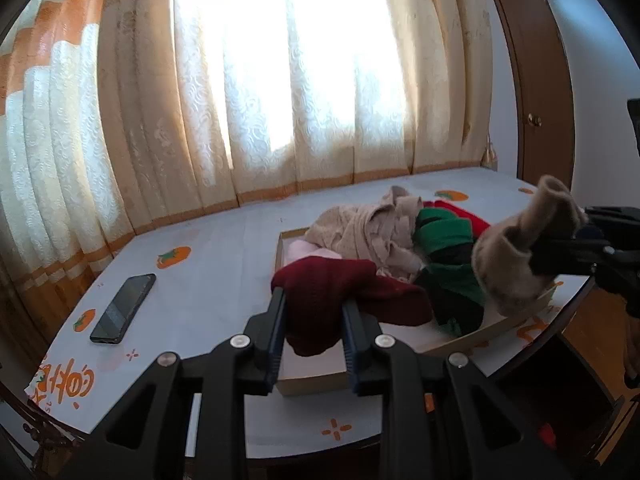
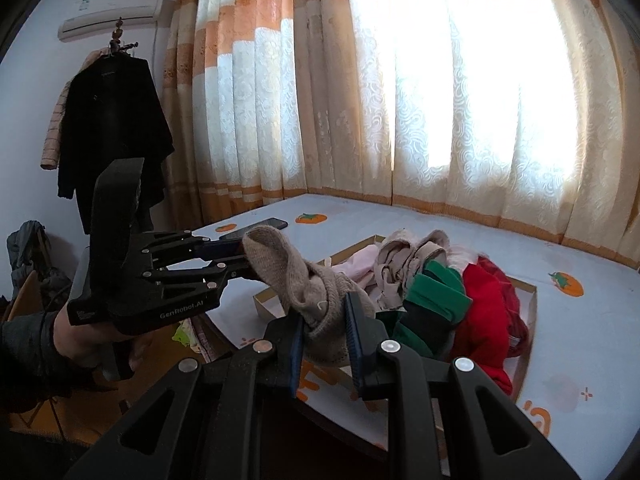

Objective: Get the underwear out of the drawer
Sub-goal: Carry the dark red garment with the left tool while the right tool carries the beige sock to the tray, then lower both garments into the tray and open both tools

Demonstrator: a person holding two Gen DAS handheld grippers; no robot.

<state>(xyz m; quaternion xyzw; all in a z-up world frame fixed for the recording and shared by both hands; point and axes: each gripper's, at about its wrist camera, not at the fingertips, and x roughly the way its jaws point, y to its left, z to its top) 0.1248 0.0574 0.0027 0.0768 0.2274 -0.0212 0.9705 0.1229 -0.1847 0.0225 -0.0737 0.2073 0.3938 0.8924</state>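
Lifting is under way: left gripper (image 1: pixel 312 332) is clamped on a maroon garment (image 1: pixel 344 300), right gripper (image 2: pixel 324 344) on a beige garment (image 2: pixel 308 292), both raised over the drawer (image 2: pixel 530 292). Next, I judge: carry clear and set down.

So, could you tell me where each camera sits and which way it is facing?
Left wrist: on the left gripper, facing the drawer and curtains; it clamps a maroon garment.
Right wrist: on the right gripper, facing likewise; it clamps a beige garment, the person's left hand beside.
Shared: drawer, curtains, phone, beige garment.
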